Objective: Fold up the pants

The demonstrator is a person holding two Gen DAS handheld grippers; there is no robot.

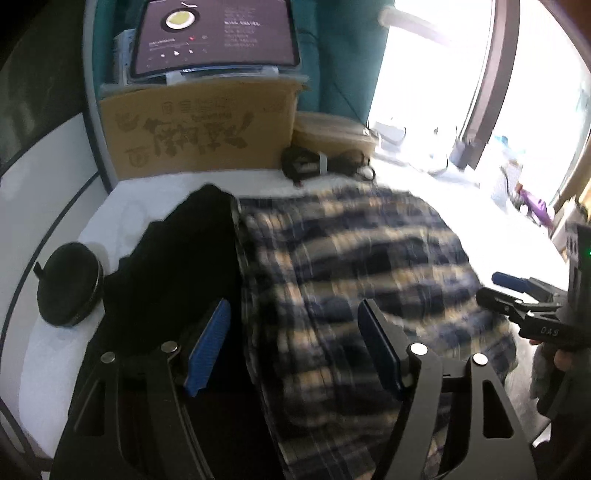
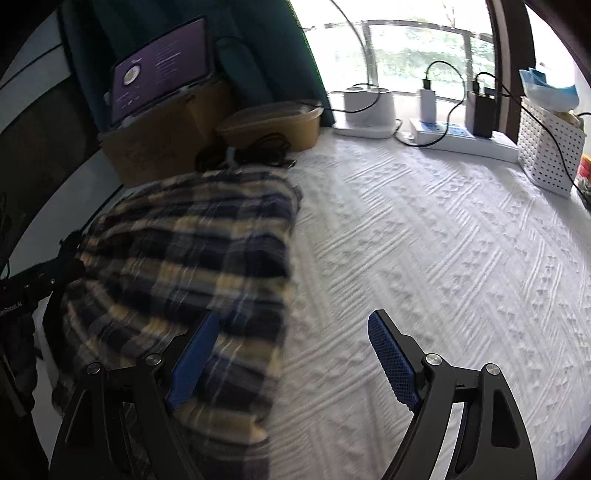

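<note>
Both the left hand-held gripper [image 1: 295, 345] and the right hand-held gripper [image 2: 291, 356] are wide open, holding nothing, above the checked pants [image 2: 192, 251]. A tablet [image 1: 216, 35] sits on the cardboard box [image 1: 199, 129].

We get strong daylight from the window [image 2: 406, 51] far right; it blows out to white in the left wrist view. The plaid pants [image 1: 351, 277] smear with motion blur in both views. Far left stays dim. Fisheye bends the edges, with dark vignetted corners.
</note>
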